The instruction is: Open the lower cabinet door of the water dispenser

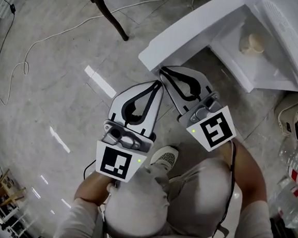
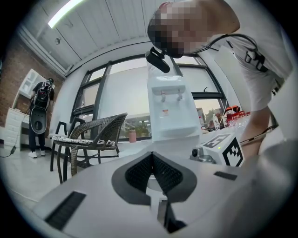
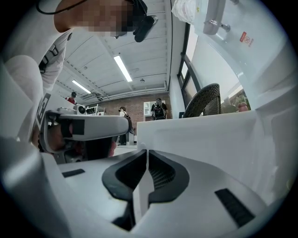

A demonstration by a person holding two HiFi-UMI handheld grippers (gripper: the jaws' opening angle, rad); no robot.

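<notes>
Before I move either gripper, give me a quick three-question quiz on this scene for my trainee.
1. True or false: the lower cabinet door of the water dispenser stands swung open.
2. What sits on the cabinet shelf? A) a blue bottle B) a beige rounded object C) a red mug
3. Fill in: the jaws of the left gripper and the right gripper are both ___.

Key: 1 true; 2 B; 3 shut.
</notes>
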